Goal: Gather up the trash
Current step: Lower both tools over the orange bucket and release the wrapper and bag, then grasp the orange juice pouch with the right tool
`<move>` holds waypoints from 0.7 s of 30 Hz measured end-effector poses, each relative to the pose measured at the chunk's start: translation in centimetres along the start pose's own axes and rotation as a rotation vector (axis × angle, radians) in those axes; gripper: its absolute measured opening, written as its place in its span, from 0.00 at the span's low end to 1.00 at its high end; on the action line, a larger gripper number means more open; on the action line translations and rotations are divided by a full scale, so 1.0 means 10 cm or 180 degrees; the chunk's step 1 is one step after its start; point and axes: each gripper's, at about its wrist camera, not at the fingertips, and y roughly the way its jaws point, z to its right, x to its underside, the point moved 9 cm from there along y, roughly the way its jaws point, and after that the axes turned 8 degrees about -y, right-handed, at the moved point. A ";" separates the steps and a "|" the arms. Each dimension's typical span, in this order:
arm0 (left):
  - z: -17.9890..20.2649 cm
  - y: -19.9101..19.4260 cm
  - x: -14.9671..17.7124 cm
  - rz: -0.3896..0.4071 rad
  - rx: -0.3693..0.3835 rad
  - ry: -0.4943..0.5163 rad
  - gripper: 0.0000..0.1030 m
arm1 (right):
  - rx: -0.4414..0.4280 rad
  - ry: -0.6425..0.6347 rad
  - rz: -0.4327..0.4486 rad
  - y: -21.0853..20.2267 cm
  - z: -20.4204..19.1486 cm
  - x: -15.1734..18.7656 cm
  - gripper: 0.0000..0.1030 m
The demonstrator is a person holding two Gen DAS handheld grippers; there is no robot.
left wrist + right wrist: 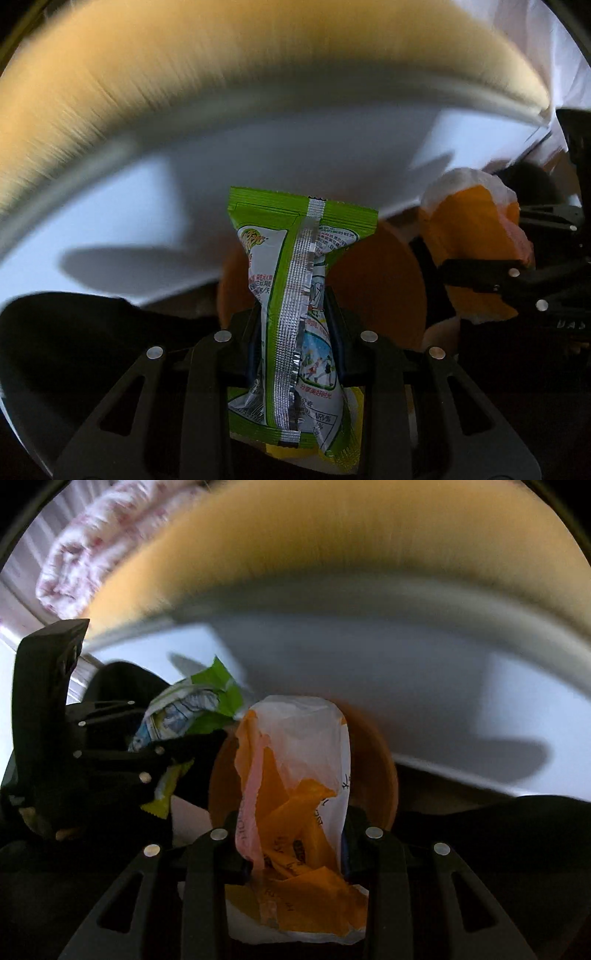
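My left gripper (295, 306) is shut on a green and white snack wrapper (295, 280), held upright between its fingers; a yellow wrapper (295, 450) shows below it. My right gripper (295, 812) is shut on an orange and white plastic wrapper (299, 801). Each gripper shows in the other's view: the right one with its orange wrapper (476, 236) at the right, the left one with its green wrapper (192, 709) at the left. Both hang close together just over a round orange bin (380, 284), also seen in the right wrist view (373, 760).
A white bed surface (258, 177) with a wooden frame (184, 74) fills the background, blurred. A pink patterned blanket (96, 550) lies at the upper left of the right wrist view. Dark shapes (66, 332) lie low around the bin.
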 end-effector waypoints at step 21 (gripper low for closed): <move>-0.14 0.03 -0.03 -0.0079 -0.0082 -0.0016 0.68 | 0.0080 -0.0043 0.0030 -0.29 0.17 0.13 0.53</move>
